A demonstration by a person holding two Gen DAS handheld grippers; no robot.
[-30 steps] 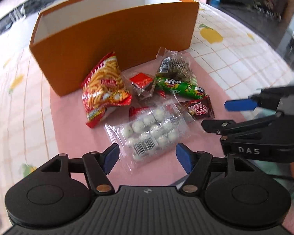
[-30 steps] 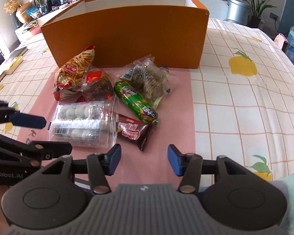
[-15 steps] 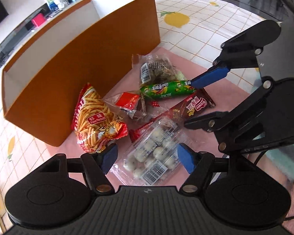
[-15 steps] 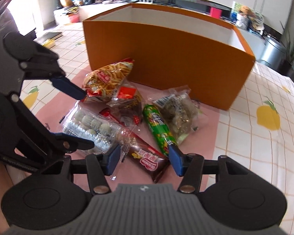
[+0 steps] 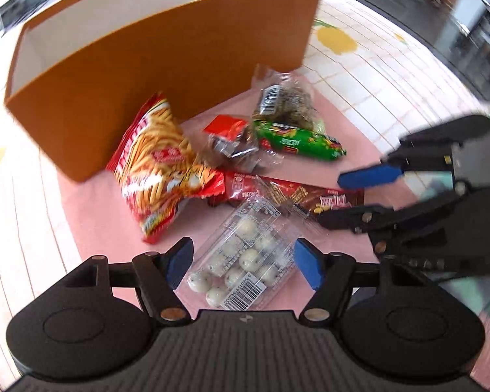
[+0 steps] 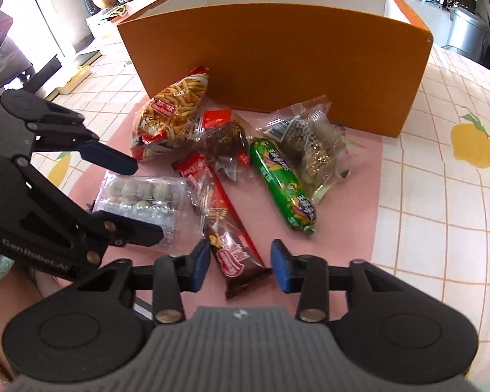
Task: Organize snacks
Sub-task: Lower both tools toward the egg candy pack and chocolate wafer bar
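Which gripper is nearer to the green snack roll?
Right. The right gripper sits just below the green snack roll, straddling the brown bar beside it; the left gripper straddles the clear tray, farther off.

I note an orange box (image 6: 277, 65) with white inside at upper centre. The desk (image 6: 441, 212) cover is white, orange-gridded, with yellow lemons; a pink mat (image 6: 343, 228) lies mid-frame. Snacks: red-and-yellow chip bag (image 6: 173, 114), green tube pack (image 6: 281, 183), red-brown bar (image 6: 232, 228).

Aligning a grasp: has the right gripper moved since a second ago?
Yes, right gripper advanced over the wafer bar; its end lies between the jaws, which just closed further.
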